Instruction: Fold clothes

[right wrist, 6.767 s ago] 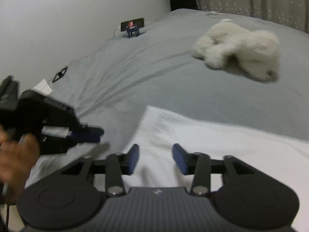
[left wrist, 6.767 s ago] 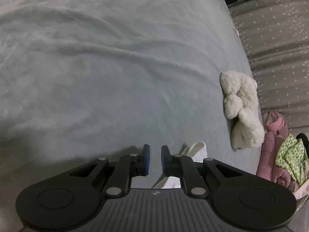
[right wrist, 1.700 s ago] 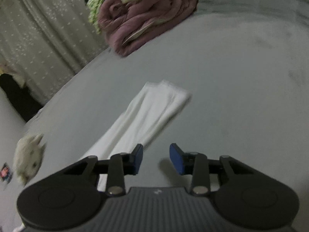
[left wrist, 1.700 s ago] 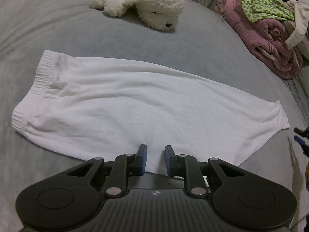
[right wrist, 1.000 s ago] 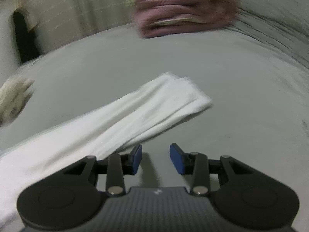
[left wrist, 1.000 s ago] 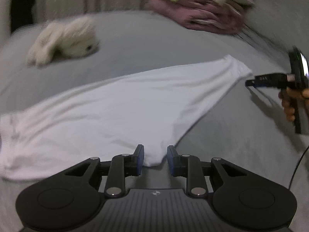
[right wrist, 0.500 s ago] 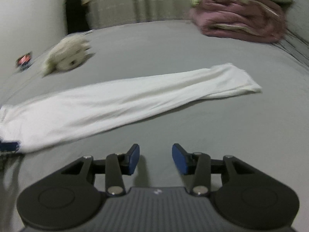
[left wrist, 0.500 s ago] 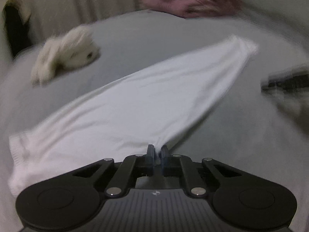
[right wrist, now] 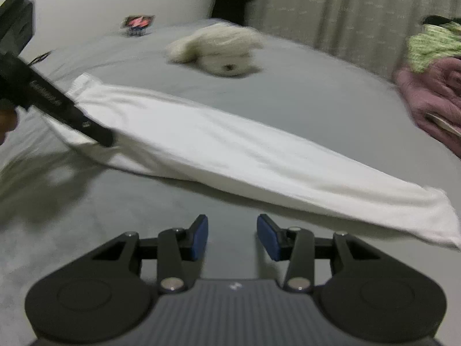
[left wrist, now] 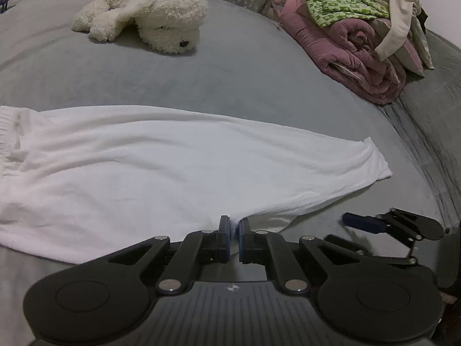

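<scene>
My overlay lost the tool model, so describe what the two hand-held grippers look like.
The left hand-held gripper and the right hand-held gripper look alike: matte black ribbed body with a small pale logo, two round discs at the sides, black linkage arms with silver pivot pins, and blue pads on the fingertips. From the right view, the left one's side bears pale lettering, too blurred to read.

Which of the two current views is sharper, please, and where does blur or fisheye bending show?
Left wrist view: sharp on the plush dog and white garment, the bed bulging from fisheye. Right wrist view: motion-smeared throughout, worst on the left tool.
</scene>
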Motion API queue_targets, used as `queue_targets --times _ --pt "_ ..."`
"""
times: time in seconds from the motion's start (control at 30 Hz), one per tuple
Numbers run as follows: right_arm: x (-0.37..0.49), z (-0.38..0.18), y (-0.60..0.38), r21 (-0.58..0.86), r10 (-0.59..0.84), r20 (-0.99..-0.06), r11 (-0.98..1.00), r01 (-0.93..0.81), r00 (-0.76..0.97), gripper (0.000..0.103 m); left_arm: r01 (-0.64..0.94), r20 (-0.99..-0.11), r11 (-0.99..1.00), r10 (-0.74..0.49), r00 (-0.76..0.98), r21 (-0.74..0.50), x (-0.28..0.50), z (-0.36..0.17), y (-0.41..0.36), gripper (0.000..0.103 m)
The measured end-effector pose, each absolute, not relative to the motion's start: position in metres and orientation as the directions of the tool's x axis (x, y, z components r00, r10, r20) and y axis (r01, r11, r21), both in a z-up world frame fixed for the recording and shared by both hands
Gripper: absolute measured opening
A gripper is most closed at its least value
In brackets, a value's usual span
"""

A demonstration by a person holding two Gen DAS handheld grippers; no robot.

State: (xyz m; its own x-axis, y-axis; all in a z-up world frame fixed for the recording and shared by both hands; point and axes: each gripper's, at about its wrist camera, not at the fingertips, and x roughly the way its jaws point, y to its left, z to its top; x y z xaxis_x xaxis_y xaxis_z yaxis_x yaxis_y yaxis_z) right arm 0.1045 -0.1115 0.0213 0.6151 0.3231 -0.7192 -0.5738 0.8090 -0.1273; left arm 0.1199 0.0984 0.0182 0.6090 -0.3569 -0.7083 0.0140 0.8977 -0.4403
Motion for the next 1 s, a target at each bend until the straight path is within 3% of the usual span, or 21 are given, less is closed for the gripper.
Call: queue_targets --times 0.33,0.57,0.7,0.83,1.0 --pt "0.116 0.029 -0.052 -0.169 0.419 -0.707 0.682 -0.711 0.57 0.05 0.002 -0.681 0.87 -0.387 0.621 -0.493 0.121 0.024 0.107 0.006" --pt "0.119 0.029 -0.036 -0.164 0.44 -0.731 0.629 -0.76 0.522 0.052 0.006 -0.668 0.865 -0.391 0.634 -0.501 0.119 0.029 0.108 0.006" --pt "0.104 0.035 -0.042 -0.082 0.521 -0.715 0.6 -0.796 0.467 0.052 0.022 -0.67 0.868 -0.398 0.626 -0.495 0.118 0.029 0.105 0.006" --pt "0.105 0.024 -0.029 -0.176 0.454 -0.745 0.573 -0.8 0.489 0.053 0.047 -0.682 0.877 -0.405 0.608 -0.479 0.116 0.029 0.101 0.006" --pt "0.114 0.026 -0.024 -0.175 0.472 -0.744 0.545 -0.82 0.472 0.059 0.089 -0.681 0.885 -0.413 0.605 -0.458 0.114 0.033 0.099 0.006"
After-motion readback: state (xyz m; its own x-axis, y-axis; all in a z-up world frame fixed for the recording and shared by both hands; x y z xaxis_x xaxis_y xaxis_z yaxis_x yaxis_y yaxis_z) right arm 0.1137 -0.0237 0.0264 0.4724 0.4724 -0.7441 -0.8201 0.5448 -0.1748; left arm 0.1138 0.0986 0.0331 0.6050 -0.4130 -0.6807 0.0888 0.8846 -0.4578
